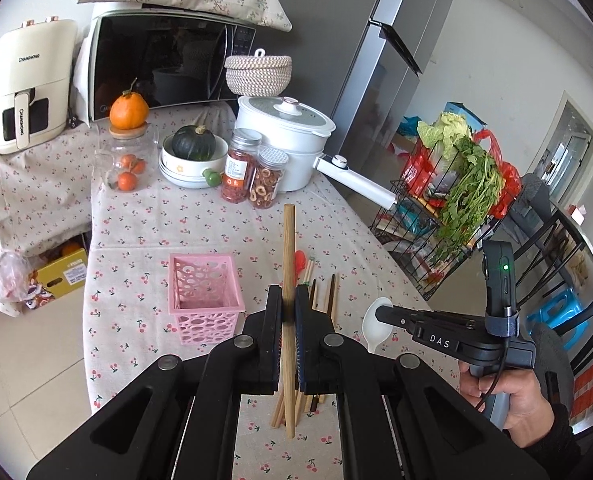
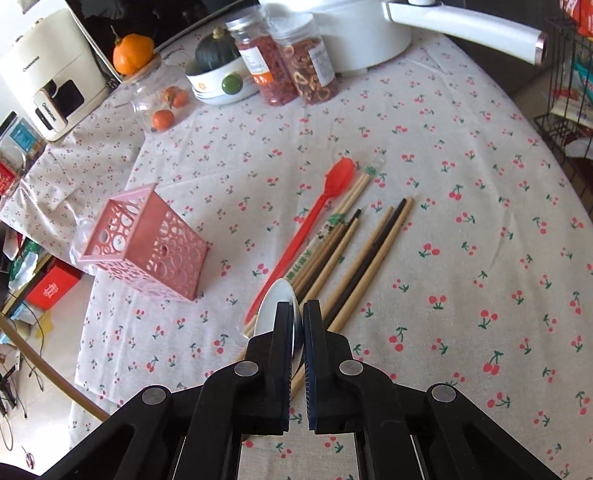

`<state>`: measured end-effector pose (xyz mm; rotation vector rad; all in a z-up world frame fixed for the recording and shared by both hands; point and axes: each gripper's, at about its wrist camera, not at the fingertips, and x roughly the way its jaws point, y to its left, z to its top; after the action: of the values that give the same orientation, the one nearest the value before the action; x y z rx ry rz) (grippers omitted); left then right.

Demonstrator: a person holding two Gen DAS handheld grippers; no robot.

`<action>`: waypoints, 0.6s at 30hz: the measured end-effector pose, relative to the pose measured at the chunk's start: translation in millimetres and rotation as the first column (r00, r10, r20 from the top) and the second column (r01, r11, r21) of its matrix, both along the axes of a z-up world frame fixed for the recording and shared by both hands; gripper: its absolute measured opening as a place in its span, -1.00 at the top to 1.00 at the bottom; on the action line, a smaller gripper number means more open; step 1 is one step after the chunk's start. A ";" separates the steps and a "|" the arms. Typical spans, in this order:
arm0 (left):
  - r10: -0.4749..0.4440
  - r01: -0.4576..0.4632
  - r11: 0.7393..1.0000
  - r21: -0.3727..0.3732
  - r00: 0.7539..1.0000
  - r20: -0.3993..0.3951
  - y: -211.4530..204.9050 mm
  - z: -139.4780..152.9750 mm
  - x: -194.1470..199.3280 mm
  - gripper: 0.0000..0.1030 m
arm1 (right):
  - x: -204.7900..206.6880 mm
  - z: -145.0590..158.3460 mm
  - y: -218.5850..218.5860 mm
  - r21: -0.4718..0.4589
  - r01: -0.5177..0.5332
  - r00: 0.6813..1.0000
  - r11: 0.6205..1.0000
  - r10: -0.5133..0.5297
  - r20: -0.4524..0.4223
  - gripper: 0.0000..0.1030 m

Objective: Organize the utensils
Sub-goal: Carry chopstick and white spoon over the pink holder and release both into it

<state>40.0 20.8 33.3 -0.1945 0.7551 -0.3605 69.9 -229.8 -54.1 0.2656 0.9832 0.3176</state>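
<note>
A: Above the bench, left gripper (image 1: 289, 312) clamps a wooden chopstick (image 1: 288, 264); right gripper (image 2: 298, 320) clamps a white spoon (image 2: 278, 304).
B: Risk: thin grips may pivot, missing the pink basket (image 1: 204, 300).

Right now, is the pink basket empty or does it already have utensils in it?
Empty. The left wrist view looks down into the pink basket and shows only its bare inside; the chopsticks lie on the table.
</note>
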 end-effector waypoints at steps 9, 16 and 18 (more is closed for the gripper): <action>0.072 -0.070 0.997 -0.035 0.996 0.053 14.4 15.1 6.8 0.89 | -1.4 23.8 1.7 0.018 0.009 0.995 1.000 -0.011 0.095 0.93; 0.162 -0.149 0.983 -0.110 0.979 0.124 35.3 33.0 13.2 0.89 | 5.8 43.1 9.6 0.056 0.008 0.985 0.998 -0.017 0.174 0.93; 0.192 -0.173 0.977 -0.128 0.970 0.152 42.1 38.8 16.6 0.89 | 9.1 49.5 14.9 0.057 0.020 0.979 0.998 -0.031 0.202 0.93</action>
<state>56.6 62.9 72.2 -0.3355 0.5502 -0.2404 79.1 -214.8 -4.6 0.2893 0.7699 0.3418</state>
